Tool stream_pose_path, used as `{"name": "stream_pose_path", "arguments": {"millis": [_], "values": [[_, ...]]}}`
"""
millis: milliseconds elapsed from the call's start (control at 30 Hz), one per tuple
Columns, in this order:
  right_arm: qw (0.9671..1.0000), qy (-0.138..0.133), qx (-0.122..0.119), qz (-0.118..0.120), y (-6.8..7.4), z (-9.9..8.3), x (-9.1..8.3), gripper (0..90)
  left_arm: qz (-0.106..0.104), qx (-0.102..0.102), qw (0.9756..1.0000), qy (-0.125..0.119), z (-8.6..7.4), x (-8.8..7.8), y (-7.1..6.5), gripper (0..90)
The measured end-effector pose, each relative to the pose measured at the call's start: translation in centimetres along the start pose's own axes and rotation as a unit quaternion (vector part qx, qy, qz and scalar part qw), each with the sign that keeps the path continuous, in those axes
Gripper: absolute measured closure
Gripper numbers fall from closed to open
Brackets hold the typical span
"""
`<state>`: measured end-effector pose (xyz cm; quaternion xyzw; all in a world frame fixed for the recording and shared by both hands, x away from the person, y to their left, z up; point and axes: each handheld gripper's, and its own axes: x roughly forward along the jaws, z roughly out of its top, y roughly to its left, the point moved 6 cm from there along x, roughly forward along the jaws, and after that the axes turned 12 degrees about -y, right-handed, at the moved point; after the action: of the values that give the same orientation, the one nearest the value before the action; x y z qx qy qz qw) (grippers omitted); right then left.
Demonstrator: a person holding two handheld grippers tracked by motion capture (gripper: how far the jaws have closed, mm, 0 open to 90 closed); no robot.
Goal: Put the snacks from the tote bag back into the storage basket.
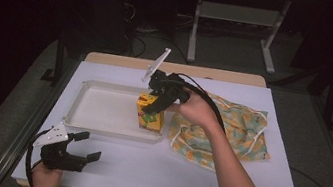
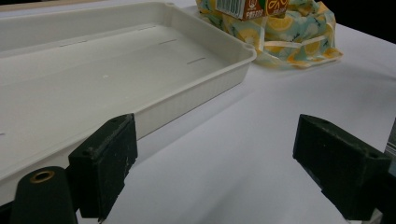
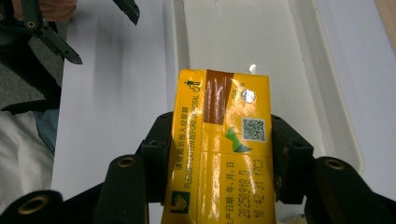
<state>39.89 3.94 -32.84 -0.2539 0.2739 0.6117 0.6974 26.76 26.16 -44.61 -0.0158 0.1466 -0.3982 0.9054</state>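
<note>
Right gripper (image 1: pixel 157 103) clamps a yellow drink carton (image 1: pixel 150 112) over the near right corner of the white tray (image 1: pixel 101 108).

The carton stands upright in the high view, long axis vertical, top toward the gripper, both jaws pressed on its sides. In the right gripper view its face reads "PLEASE DISPOSE PROPERLY", a date stamp "20250918", with a QR code and brown strip. The left gripper (image 1: pixel 84 145) rests near the table's front left edge, jaws wide apart, holding nothing. A lemon-print cloth bag (image 1: pixel 230 126) lies right of the tray.
</note>
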Motion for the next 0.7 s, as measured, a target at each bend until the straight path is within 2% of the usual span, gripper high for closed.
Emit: {"name": "stream_pose_path", "arguments": {"millis": [233,700], "values": [[1.0000,-0.005,-0.005,0.003,-0.1,0.4,0.7,49.5,-0.002,-0.003,1.0000,0.002,0.0,0.1,0.0,13.4],[0.9999,0.007,-0.011,0.007,-0.2,0.8,2.6,49.6,-0.005,-0.004,1.0000,0.001,0.0,0.1,0.1,13.4]]}}
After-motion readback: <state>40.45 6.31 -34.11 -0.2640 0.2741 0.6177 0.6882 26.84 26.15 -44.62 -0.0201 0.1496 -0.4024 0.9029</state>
